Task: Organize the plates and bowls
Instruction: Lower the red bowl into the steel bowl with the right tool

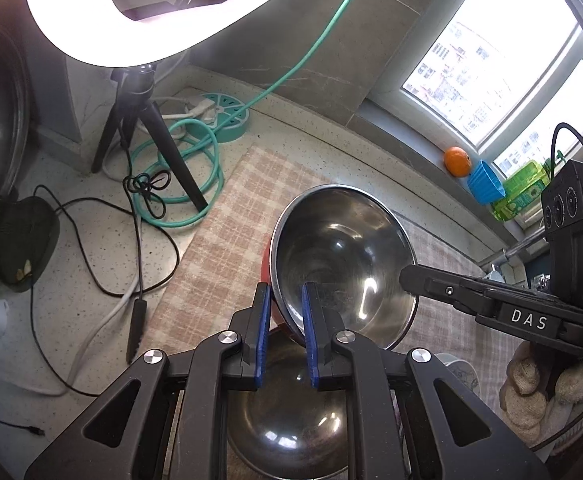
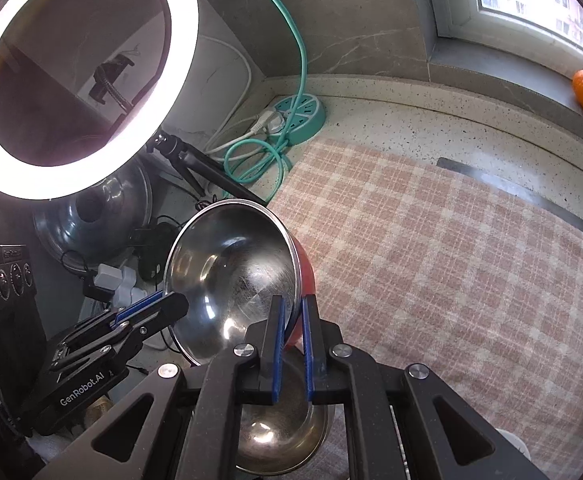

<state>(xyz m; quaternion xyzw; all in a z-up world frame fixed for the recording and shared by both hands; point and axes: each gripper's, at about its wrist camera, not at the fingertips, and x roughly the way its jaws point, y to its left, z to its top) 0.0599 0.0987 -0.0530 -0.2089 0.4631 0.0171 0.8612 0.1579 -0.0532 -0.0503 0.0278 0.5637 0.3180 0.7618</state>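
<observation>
A steel bowl with a red outside (image 1: 343,256) (image 2: 231,268) is held tilted in the air above the checked cloth. My left gripper (image 1: 287,304) is shut on its near rim. My right gripper (image 2: 293,316) is shut on the opposite rim; it also shows in the left wrist view (image 1: 407,276). The left gripper shows in the right wrist view (image 2: 171,306). A second steel bowl (image 1: 287,420) (image 2: 283,436) sits on the cloth right below, partly hidden by the gripper bodies.
A pink checked cloth (image 2: 431,260) covers the speckled counter. A ring light (image 2: 83,80) on a tripod (image 1: 139,136), a teal power strip (image 2: 295,116) and loose cables (image 1: 111,248) crowd the back left. An orange (image 1: 457,162) and a blue cup (image 1: 485,182) sit on the window sill.
</observation>
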